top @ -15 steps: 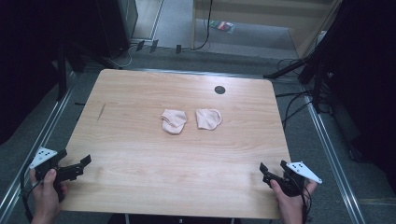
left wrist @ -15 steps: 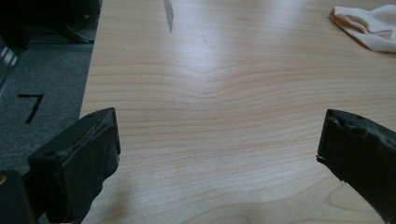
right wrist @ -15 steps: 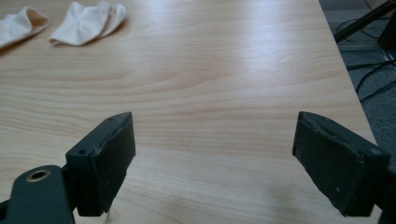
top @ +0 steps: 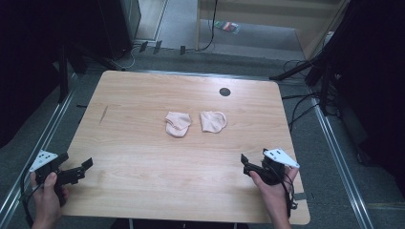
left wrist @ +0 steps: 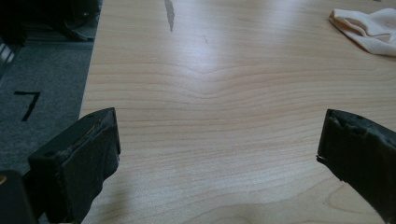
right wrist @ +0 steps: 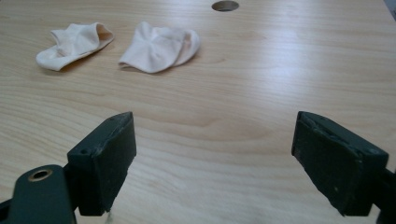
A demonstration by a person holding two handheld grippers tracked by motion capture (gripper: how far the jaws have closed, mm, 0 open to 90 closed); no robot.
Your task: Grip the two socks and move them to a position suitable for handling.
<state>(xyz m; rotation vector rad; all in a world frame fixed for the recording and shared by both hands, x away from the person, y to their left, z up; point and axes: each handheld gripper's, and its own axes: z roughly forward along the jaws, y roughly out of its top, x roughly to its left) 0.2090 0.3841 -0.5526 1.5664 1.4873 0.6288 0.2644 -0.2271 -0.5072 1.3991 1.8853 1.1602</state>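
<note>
Two pale pink socks lie side by side in the middle of the wooden table (top: 143, 191): the left sock (top: 177, 124) (right wrist: 74, 44) (left wrist: 369, 30) and the right sock (top: 212, 121) (right wrist: 161, 44), both crumpled. My left gripper (top: 85, 168) (left wrist: 217, 144) hovers at the table's near left corner, open, with only bare wood between its jaws. Over the near right part of the table, my right gripper (top: 245, 164) (right wrist: 215, 144) is open too and points toward the socks, well short of them. Nothing is held.
A round cable hole (top: 224, 91) (right wrist: 225, 5) sits near the table's far edge, and a dark streak (top: 104, 113) (left wrist: 169, 14) marks the wood at far left. Dark equipment stands and cables ring the table on grey floor.
My right gripper has moved left and forward, from the table's near right corner inward over the wood. The left gripper and the socks have stayed put.
</note>
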